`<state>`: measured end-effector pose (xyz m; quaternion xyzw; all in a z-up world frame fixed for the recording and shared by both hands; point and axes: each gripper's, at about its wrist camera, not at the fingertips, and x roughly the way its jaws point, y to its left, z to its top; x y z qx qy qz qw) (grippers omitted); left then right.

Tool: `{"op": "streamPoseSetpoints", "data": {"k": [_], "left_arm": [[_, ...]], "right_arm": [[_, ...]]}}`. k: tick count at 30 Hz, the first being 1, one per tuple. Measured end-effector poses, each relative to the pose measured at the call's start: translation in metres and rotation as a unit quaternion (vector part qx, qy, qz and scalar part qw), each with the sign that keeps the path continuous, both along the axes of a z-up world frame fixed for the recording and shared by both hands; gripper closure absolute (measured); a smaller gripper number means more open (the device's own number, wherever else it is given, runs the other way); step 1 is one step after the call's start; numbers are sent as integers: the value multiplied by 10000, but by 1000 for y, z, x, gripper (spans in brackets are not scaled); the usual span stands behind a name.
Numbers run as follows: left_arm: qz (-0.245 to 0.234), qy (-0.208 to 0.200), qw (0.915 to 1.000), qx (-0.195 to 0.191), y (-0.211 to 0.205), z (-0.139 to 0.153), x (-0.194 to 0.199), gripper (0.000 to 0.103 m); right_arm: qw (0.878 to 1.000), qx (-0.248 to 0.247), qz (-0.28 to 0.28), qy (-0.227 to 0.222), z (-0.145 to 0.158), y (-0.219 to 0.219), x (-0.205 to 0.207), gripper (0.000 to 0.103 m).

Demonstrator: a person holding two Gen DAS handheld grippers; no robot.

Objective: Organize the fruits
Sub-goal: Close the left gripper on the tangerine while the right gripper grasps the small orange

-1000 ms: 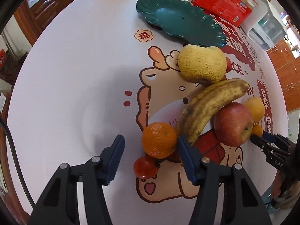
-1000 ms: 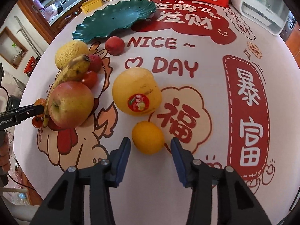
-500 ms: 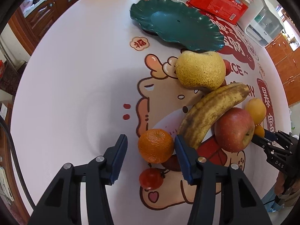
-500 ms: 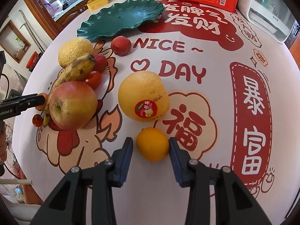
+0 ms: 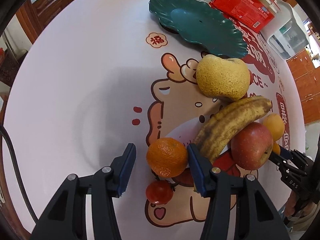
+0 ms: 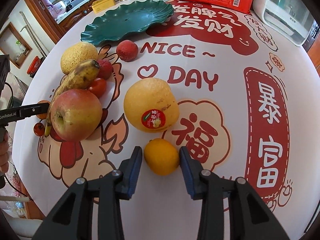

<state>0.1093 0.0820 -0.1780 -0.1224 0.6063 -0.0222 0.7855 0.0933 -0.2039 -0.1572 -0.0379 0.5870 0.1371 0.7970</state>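
Both tongs spread: left gripper [image 5: 160, 167] straddles the dimpled tangerine [image 5: 167, 157], one pad touching it; right gripper [image 6: 161, 161] flanks the smooth small lemon [image 6: 161, 156], not pinching. Wavy green plate [image 6: 128, 23] sits bare at the back, so nothing sorted yet. Glossy apple [image 6: 76, 115], spotted banana [image 5: 232, 126], rough pear [image 5: 223, 77], cherry tomato [image 5: 159, 192] wait on the slick printed tablecloth [image 5: 80, 70].
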Motion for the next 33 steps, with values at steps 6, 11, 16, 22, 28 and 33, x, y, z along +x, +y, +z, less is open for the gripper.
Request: {"op": "streamPoseSetpoints", "data": {"k": [6,11,16,22,28,33], "left_arm": [[71,-2,9999,-77,5,-2,0,52],[68,26,10000,-43,0,-2,1,64],[105,48,9999,35,-4,0,-1,65],[294,114,9995,99,3,4,-8,66],[298,-238,9992,104,9,38,-17,66],[130,-612,9979,156,1,77,-17,66]], "right_arm": [[10000,-49,17,-47,0,1,-1,69],[9999,-109,72,-34,1,3,-4,70],[9998,-126,99,-88,5,5,-9,70],[9997,-92,123,-180,14,6,-17,70],[9994,3,100,-322,33,8,-22,70],[9984,141,104,-538,62,15,-24,70]]}}
